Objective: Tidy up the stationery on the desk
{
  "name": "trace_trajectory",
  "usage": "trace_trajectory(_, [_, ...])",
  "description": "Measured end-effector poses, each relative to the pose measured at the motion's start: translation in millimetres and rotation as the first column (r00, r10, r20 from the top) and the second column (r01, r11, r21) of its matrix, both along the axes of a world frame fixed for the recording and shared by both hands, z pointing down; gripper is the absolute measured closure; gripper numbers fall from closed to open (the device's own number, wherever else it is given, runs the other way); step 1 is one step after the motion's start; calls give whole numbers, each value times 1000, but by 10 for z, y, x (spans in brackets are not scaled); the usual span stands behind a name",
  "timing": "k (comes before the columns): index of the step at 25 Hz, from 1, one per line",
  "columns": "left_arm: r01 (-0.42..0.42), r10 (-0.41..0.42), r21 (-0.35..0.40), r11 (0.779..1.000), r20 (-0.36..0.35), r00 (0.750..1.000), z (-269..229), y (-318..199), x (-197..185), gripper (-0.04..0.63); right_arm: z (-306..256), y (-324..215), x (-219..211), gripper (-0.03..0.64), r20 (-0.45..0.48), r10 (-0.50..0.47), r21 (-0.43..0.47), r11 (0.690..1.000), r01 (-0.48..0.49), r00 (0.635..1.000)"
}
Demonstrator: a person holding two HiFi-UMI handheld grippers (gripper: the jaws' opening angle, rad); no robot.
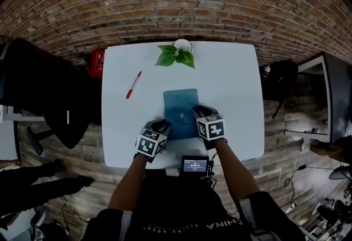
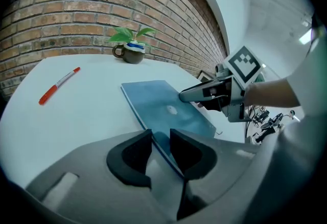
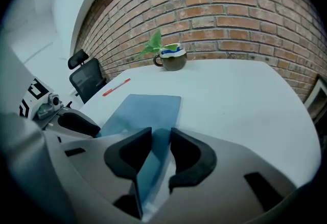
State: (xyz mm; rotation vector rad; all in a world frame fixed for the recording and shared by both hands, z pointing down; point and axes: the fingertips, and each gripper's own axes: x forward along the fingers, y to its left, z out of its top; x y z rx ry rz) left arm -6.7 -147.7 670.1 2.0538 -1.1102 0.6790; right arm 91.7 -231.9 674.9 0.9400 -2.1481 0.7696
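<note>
Black top [image 1: 165, 209], grey left gripper [image 2: 160, 148] and right gripper [image 3: 160, 149], black jaws.

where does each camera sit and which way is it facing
Head view: on the person's head, looking steeply down on the white desk; both forearms, left gripper and right gripper show.
Left gripper view: on the left gripper, facing over the flat blue notebook to the brick wall; own jaws, right gripper.
Right gripper view: on the right gripper, facing likewise; own jaws, left gripper.
Shared: notebook, red pen, green potted plant in all three.
</note>
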Motion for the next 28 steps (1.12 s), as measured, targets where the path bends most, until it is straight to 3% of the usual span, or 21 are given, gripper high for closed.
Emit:
trace_trajectory(13, [39,-40,26,999,25,999,-61,-12,-68,476,-18,77,29,492,-1,-34,5,999,34,999])
trace_trajectory(16, [58,-58,27,998,28,998,-85,-57,-99,475,-19,131,55,462,6,-39,-6,999,39,999])
trace_trajectory(28, [15,-13,-26,1000,96,995,1,-118,-43,474,30,393,85,430,30,-31,-55,998,33,999])
